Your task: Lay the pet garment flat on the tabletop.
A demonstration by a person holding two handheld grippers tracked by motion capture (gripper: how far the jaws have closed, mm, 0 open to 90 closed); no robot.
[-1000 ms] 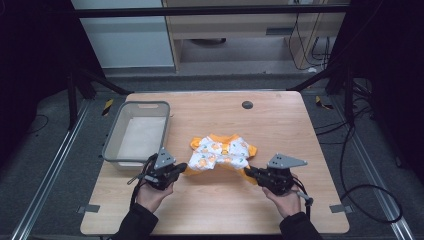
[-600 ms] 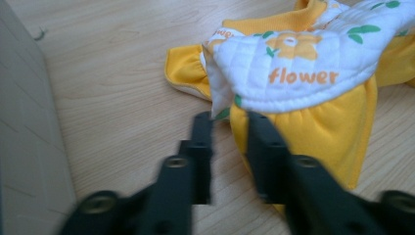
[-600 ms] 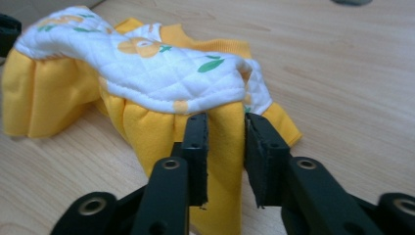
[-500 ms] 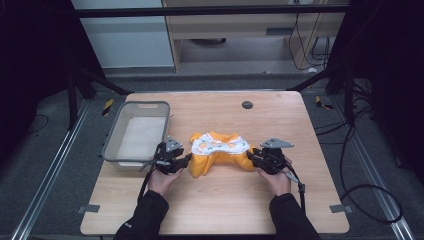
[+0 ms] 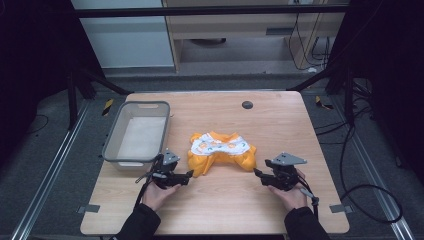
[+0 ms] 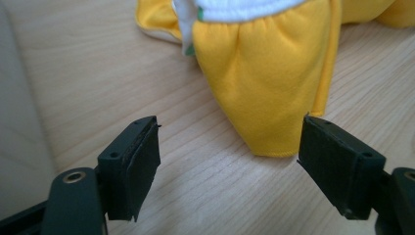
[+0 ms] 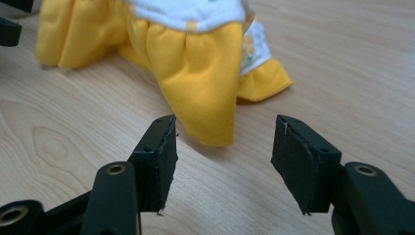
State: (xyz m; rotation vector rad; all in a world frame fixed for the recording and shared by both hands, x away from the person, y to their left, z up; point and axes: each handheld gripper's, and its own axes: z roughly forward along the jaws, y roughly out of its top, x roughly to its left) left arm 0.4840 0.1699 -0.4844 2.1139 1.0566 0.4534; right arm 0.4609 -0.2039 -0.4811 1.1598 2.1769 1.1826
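yellow garment (image 5: pixel 220 152) between both grippers, jaws just opened, clear

From my remote seat, the pale wooden tabletop (image 5: pixel 280 130) is evenly lit from overhead while the surroundings fall into near black. The high view looks soft and grainy. Both gripper views are bright, with the yellow-and-white fleece garment (image 6: pixel 264 73) slightly blurred, casting faint shadows, I think.

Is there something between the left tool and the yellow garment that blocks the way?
No, nothing visible blocks it. Bare wooden table lies between the left tool and the yellow garment; its jaws, which have just been opening, stand apart in front of the cloth's lower edge.
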